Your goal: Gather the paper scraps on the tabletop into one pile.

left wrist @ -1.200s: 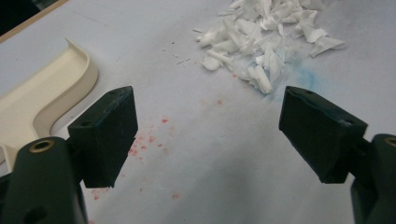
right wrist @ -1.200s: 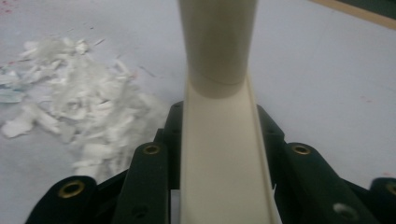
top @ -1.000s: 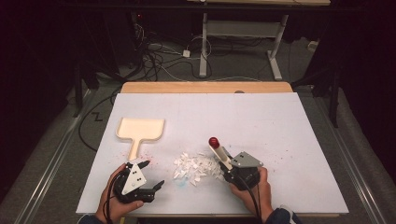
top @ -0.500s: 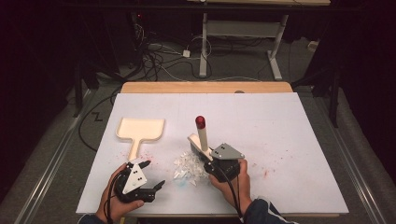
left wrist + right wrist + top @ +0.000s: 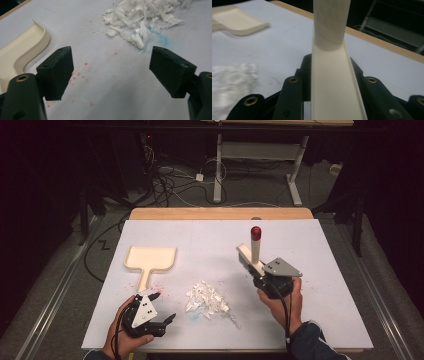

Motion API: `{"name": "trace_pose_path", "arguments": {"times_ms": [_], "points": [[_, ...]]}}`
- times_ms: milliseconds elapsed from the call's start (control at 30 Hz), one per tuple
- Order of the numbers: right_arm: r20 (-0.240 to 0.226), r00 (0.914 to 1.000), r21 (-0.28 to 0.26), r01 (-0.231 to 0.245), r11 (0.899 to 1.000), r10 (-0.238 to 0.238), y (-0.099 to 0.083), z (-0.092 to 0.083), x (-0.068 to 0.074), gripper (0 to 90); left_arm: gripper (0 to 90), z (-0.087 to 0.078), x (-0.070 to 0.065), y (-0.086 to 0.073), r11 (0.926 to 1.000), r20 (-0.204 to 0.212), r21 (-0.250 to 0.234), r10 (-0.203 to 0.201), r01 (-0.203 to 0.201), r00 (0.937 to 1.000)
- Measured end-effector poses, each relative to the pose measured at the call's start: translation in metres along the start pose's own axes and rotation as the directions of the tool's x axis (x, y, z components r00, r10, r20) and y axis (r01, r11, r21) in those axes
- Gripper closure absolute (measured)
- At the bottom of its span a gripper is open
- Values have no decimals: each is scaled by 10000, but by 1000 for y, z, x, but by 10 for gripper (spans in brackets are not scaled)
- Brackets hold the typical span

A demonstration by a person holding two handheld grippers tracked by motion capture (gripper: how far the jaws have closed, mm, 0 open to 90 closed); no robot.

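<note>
A cream brush (image 5: 251, 254) with a red-tipped handle is seen clamped in the right claw (image 5: 257, 270) and held above the tabletop (image 5: 325, 270), right of centre, in the high view. The red tip (image 5: 256, 232) is visible from above alone; in the right gripper view the brush (image 5: 332, 75) is cut off at the top of the picture, but the black jaws are shown pressed against both sides of its flat cream body, having just been closing on it.

The left claw (image 5: 162, 307) is held low near the tabletop's front left corner, its jaws set wide apart with nothing between them. In the left gripper view the claw (image 5: 111, 75) is seen pointed over bare white tabletop (image 5: 75, 20) speckled with red flecks, with a faint blue smear by the pile of white paper scraps (image 5: 145, 17) ahead. The curved rim of the cream dustpan (image 5: 22, 50) is caught at that view's left edge.

From above, the dustpan (image 5: 150, 258) is shown lying flat left of centre, its handle turned toward the person, and the paper scraps (image 5: 207, 297) are heaped between the two hands, apart from both claws. Open white surface is left behind and to the right of the brush, up to the wooden strip (image 5: 220, 213) along the far edge.
</note>
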State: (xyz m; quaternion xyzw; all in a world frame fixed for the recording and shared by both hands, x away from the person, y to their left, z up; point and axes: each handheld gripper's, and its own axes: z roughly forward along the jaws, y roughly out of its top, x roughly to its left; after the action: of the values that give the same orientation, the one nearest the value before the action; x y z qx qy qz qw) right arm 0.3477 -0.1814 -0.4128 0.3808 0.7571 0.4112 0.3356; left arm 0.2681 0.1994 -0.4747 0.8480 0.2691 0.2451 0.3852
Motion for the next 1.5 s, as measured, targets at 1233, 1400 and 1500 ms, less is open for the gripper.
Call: {"name": "trace_pose_path", "arguments": {"times_ms": [1233,1400,1500], "points": [[-2796,9586,-109,538,9985,-547,3,-44,4,681,186,-1,-1,0,10000,-1,-65,64,-64,10000],[-2663,9630,482,563,9973,-415,-13,-73,-27,681,187,0,-1,1,9999,43,-6,104,-104,9999],[-2683,9625,891,666,9938,-404,-26,-85,-39,681,186,0,-2,1,9999,26,13,113,-113,9999]]}}
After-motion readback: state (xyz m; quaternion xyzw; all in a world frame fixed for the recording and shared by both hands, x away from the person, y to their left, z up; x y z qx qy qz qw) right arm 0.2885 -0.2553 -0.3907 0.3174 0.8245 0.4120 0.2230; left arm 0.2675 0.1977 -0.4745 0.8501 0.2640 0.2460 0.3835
